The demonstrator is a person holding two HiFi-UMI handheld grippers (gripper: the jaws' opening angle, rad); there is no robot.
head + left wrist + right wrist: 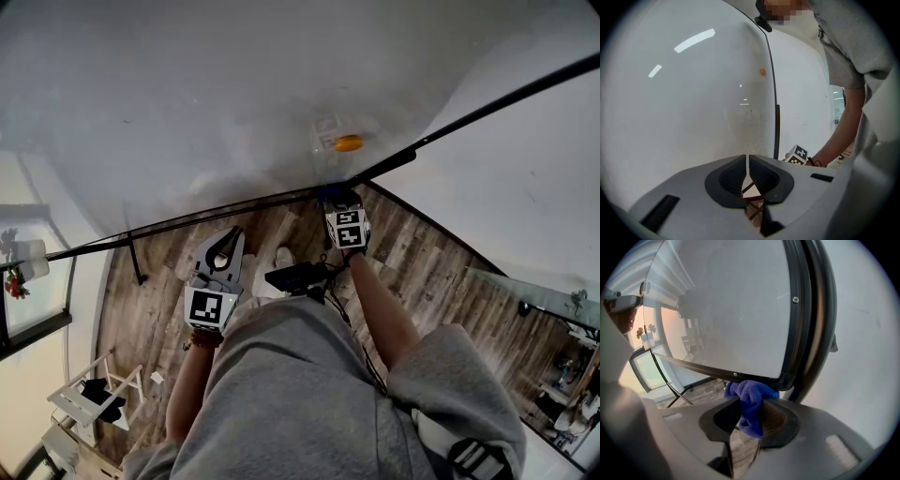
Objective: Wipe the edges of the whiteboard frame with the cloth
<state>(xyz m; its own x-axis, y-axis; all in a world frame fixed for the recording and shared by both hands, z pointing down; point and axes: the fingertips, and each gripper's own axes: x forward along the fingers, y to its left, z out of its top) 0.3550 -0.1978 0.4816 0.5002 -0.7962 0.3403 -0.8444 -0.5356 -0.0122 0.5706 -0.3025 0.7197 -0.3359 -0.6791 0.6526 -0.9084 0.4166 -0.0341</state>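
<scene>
The cloth (749,391) in my right hand-held gripper (751,414) is a deep blue-violet, bright against that gripper's matte grey shell and black ribbed pads. My left hand-held gripper (748,161) wears the same grey and black. The cube (347,228) on each carries black-and-white square markers. The whiteboard (187,103) is plain white with a faint grey sheen and its frame (796,310) is black. One small orange spot (348,143) shows on the white. The floor (150,281) is planked wood, streaked brown and grey. My shirt (300,394) is a plain mid grey.
</scene>
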